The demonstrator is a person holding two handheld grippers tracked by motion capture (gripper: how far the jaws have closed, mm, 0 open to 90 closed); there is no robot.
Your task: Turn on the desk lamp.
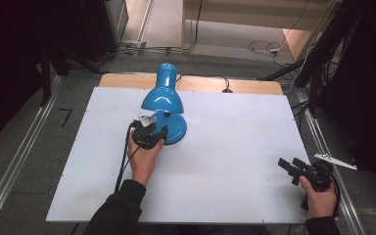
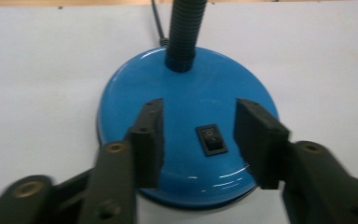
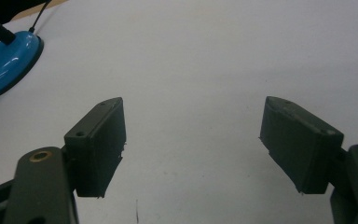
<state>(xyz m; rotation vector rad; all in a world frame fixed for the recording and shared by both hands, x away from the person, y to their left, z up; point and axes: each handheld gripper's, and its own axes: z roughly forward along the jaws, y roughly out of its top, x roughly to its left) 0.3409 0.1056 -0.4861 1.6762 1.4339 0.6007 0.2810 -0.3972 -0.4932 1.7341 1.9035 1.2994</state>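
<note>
a: where's the lamp (image 1: 165, 105)?
b: far left of the table (image 1: 225, 161), left gripper (image 2: 198, 135) over its base, jaws half-open astride the switch (image 2: 212, 139), nothing pinched
a: right gripper (image 3: 191, 140)?
b: wide, empty, near right edge

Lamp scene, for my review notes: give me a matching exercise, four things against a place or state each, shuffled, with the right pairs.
Things:
1. lamp base
2. switch
3. left gripper
4. right gripper

Places or states:
A. jaws wide open over bare table
B. black, set in the blue base
C. blue and round, flat on the table
D. jaws either side of the switch, above the base

Pairs: 1-C, 2-B, 3-D, 4-A
</note>
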